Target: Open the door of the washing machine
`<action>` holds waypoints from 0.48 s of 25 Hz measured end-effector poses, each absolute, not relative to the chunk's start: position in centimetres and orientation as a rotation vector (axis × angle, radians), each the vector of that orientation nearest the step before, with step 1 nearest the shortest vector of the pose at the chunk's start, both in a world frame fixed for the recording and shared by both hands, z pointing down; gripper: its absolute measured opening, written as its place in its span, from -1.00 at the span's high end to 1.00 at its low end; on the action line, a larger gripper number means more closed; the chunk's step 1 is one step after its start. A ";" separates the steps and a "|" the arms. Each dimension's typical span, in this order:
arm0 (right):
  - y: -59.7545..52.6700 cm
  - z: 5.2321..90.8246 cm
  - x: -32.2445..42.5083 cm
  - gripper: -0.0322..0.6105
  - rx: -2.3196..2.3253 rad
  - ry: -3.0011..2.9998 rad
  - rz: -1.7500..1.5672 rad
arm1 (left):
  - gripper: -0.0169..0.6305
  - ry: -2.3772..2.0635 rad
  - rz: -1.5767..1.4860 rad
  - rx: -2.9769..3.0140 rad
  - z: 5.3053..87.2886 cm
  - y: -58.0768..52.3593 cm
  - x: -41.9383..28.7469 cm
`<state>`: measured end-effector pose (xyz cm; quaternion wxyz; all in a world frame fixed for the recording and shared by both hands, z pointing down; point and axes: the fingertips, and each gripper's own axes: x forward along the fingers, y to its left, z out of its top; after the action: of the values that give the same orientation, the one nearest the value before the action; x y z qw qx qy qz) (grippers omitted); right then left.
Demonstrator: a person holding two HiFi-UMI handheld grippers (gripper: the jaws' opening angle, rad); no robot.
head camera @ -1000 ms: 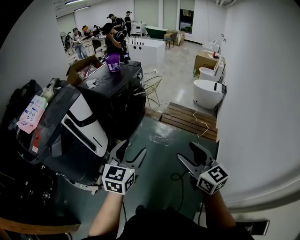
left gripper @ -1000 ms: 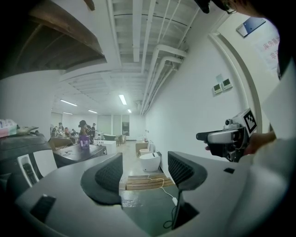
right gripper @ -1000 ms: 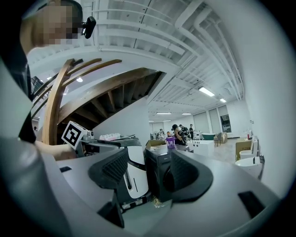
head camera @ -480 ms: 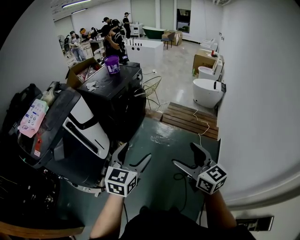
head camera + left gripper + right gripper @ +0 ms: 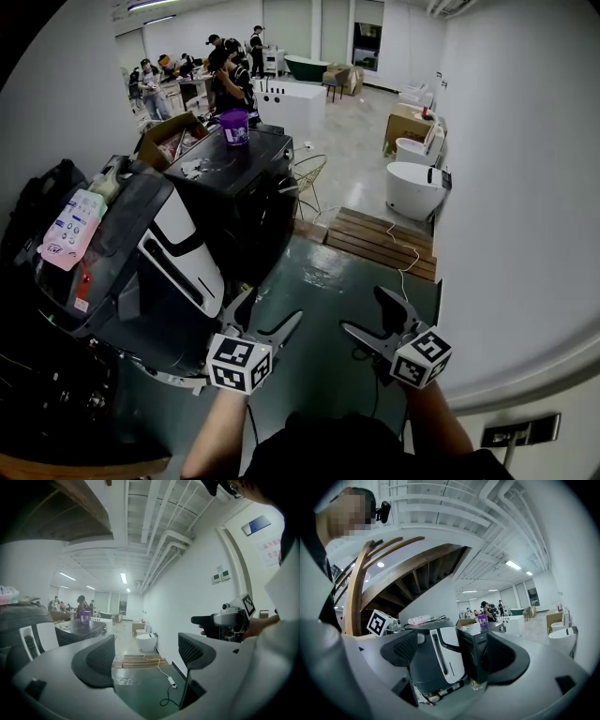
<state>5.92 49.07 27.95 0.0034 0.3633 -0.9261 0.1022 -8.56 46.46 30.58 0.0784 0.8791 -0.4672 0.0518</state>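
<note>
Washing machine (image 5: 246,192), a black box with a purple cup (image 5: 234,125) on its top, stands upright on the green floor (image 5: 323,277) at upper left of the head view, just beyond a tilted grey-and-white appliance (image 5: 159,253) and well apart from both grippers. Change: the fingers of the left gripper (image 5: 270,307) and of the right gripper (image 5: 364,311) have just been opening and are spread visibly wider than a second ago; each gripper view shows only distant scenery in the gap, so both are wide apart and empty. In the right gripper view the machine sits framed between the fingers (image 5: 401,651) but far off, whereas the left gripper view looks down the room along the white wall. Reading for the task: this looks like preparation for a grasp, with the approach not yet made and the door untouched. Orientation: the front face, which carries the door (image 5: 274,223), turns toward the open green floor at the head view's lower right; that face is dark and its handle cannot be made out. Long axis, as judged from the right gripper view, runs vertically
</note>
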 end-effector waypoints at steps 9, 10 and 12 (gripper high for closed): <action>49.8 30.5 2.5 -0.49 1.120 -2.894 0.452 | -0.36 -1.374 0.138 2.592 32.2 46.8 -12.2; 49.5 30.6 2.4 -0.49 1.118 -2.895 0.452 | -0.36 -1.369 0.142 2.589 32.4 46.5 -12.2; 48.7 30.9 2.2 -0.49 1.105 -2.899 0.466 | -0.36 -1.359 0.156 2.580 33.0 45.7 -12.1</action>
<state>2.20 48.70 30.86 0.0021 0.3523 -0.9240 0.1485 -12.11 45.72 33.01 0.1107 0.8781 -0.4624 0.0531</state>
